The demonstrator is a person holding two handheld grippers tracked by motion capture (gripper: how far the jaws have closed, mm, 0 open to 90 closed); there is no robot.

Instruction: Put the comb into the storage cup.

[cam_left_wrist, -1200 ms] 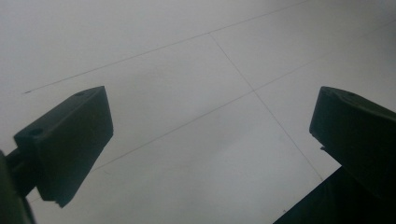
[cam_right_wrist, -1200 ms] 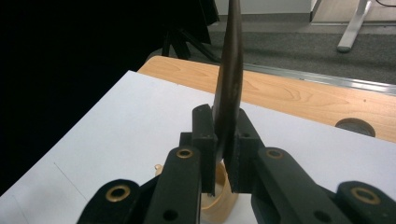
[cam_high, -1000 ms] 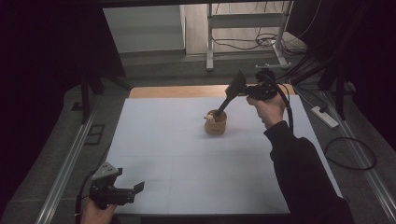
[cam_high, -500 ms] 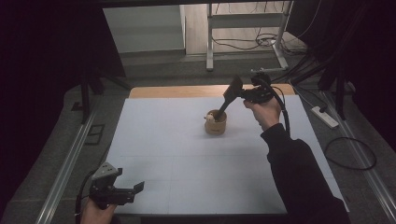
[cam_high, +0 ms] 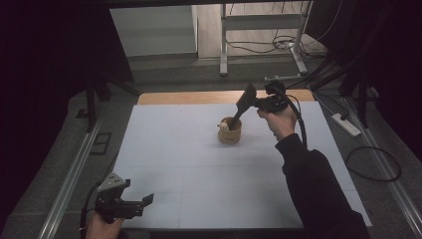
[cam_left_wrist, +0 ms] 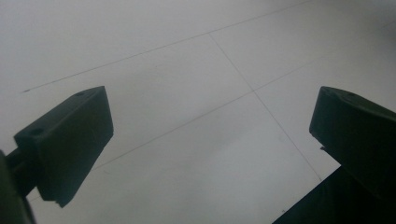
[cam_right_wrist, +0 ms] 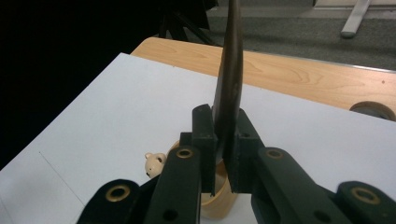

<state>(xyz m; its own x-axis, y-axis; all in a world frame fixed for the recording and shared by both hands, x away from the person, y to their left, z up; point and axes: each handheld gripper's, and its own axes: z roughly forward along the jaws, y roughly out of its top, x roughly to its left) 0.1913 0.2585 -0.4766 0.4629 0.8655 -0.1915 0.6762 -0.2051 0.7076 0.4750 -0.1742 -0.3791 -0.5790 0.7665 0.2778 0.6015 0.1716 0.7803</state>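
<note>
Barely anything shifted since a second ago: our right claw (cam_high: 247, 101) edged slightly left, still clenched on the dark spatula (cam_right_wrist: 229, 79), its lower end inside the wooden cup (cam_high: 230, 132) at desk (cam_high: 199, 164) centre. Small bear figure (cam_right_wrist: 154, 163) at cup's rim. Our left claw (cam_high: 142, 203) gapes released, near corner.

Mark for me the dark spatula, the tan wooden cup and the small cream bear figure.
Dark flat spatula (cam_right_wrist: 229, 79), right gripper view, mid-blade above the jaws.
Tan wooden cup (cam_high: 230, 135), high view, front wall.
Small cream bear figure (cam_right_wrist: 154, 163), right gripper view, its head.
</note>
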